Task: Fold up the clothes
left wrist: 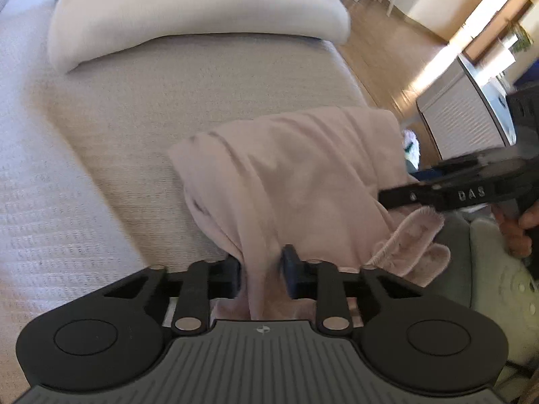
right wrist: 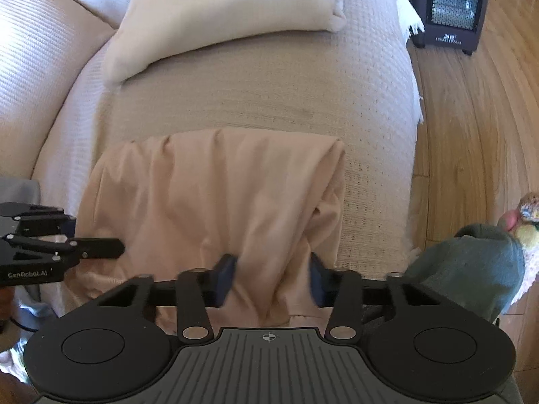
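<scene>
A pale pink garment (left wrist: 296, 175) (right wrist: 215, 195) lies crumpled near the front edge of a cream woven cover (left wrist: 134, 107) (right wrist: 262, 91). My left gripper (left wrist: 261, 274) is shut on a bunched fold at the garment's near left edge, with cloth squeezed between its blue pads. My right gripper (right wrist: 272, 279) pinches a wider fold at the garment's near right edge. Each gripper also shows from the side in the other view: the right gripper (left wrist: 384, 198) over the hemmed edge, and the left gripper (right wrist: 119, 249) at the cloth's left border.
A white pillow (left wrist: 188, 10) (right wrist: 229, 10) lies across the far side of the cover. To the right is wooden floor (right wrist: 471, 134) with a dark heater (right wrist: 451, 6) and a white cabinet (left wrist: 465, 114). A foot in a green sock (right wrist: 478, 269) stands close by.
</scene>
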`<state>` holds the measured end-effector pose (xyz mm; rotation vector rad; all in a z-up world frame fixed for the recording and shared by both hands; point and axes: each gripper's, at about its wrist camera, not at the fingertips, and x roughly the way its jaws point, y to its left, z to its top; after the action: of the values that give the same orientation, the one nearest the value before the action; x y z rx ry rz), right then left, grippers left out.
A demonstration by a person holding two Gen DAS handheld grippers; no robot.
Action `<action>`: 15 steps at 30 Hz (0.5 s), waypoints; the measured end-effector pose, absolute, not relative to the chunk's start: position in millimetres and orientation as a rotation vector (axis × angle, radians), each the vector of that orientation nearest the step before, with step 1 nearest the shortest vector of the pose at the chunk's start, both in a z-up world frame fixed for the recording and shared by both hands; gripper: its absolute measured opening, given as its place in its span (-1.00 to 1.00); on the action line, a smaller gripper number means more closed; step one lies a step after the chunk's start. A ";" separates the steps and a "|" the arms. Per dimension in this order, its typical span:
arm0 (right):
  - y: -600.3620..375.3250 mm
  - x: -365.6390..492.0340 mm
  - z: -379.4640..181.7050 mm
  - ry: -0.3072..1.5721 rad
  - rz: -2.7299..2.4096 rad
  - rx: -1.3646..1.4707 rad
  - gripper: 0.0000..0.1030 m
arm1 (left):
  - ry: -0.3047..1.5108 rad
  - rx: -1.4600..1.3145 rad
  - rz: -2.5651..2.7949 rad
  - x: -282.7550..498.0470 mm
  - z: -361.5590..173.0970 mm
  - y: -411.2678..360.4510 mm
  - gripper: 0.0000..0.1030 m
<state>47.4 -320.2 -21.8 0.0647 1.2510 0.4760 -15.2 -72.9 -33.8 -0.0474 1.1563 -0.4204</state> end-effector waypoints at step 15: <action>-301.3 59.9 99.4 0.930 0.534 0.069 -0.84 | 0.891 0.020 -0.424 24.7 80.6 -60.0 -0.74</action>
<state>59.9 -301.3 99.4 0.0693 0.9296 0.5344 24.7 -60.0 80.6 0.0197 0.8910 -0.4235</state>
